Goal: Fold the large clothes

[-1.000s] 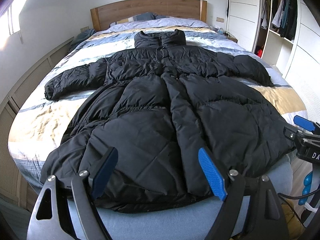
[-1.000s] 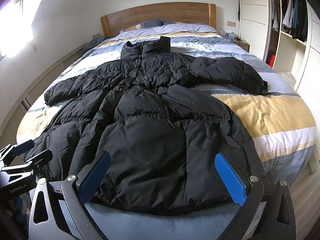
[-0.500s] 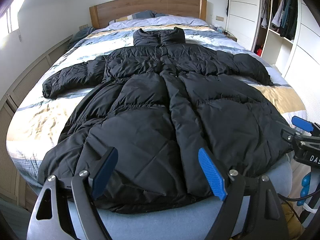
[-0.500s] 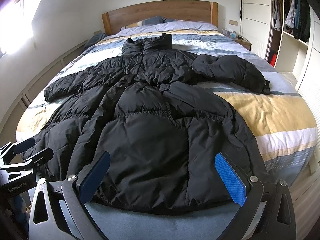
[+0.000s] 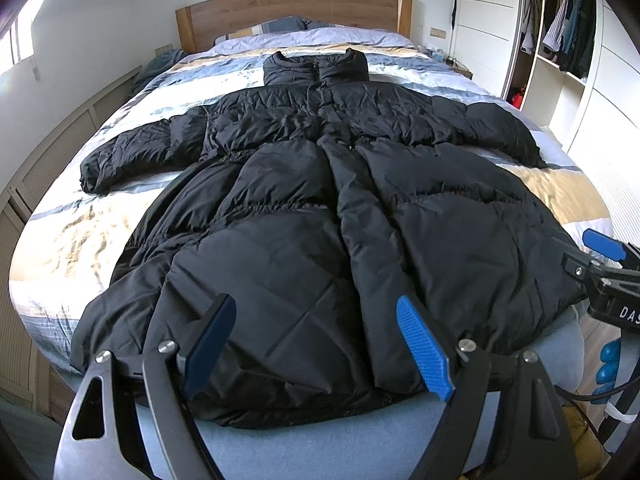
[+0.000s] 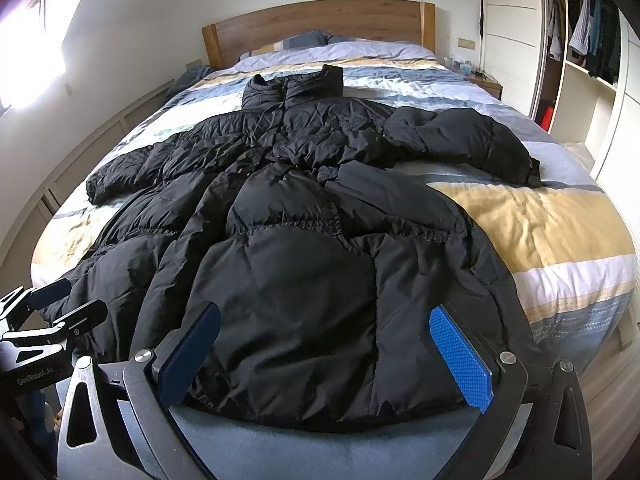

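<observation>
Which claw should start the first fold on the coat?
Probably right claw: open above the black coat hem, its sleeve already bunched inward. Left claw is open too; its sleeve lies stretched out.

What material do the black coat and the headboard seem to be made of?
The black coat looks like smooth synthetic shell fabric, probably nylon or polyester, over padding: slight sheen, stitched quilting, puffy panels. The headboard looks like wood or wood veneer, matte: brown with visible grain.

Home bedroom: double bed (image 5: 60, 240) under striped duvet, wooden headboard (image 5: 296, 8), pillows (image 6: 308, 38), open wardrobe (image 5: 560, 40) with hanging clothes, bedside table (image 6: 486, 82).
</observation>
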{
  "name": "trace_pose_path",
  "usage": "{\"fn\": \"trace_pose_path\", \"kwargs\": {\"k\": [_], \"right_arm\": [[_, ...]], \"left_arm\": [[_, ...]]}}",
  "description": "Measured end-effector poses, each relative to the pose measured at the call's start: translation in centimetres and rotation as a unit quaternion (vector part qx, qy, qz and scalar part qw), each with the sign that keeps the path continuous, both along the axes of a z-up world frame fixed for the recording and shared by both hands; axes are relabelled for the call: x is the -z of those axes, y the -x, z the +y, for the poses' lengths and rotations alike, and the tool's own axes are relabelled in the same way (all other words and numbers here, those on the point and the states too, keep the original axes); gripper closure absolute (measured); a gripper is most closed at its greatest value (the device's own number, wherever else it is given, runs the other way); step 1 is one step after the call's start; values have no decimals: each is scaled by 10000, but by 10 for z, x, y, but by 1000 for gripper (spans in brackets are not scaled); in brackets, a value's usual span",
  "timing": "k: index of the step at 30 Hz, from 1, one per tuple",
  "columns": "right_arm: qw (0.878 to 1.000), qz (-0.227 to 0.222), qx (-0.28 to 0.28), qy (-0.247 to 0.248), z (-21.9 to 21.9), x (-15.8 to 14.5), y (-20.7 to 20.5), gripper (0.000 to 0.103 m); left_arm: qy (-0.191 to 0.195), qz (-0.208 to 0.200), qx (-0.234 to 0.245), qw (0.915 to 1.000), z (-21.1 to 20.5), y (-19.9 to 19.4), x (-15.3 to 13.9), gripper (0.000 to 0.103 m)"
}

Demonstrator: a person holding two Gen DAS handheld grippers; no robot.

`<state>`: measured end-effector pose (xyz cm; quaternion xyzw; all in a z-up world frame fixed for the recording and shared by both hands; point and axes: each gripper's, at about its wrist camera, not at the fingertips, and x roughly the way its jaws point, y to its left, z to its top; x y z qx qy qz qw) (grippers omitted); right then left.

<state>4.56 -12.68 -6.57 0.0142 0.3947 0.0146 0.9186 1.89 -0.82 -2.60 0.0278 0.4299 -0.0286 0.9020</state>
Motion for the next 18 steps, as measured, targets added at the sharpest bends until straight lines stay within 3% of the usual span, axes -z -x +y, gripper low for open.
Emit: {"fn": "trace_pose_path", "kwargs": {"k": [18], "right_arm": [[9999,46,-20,-97,-2,3,-7,0]], "left_arm": [[46,166,63,9998,2,-9,4,21]]}}
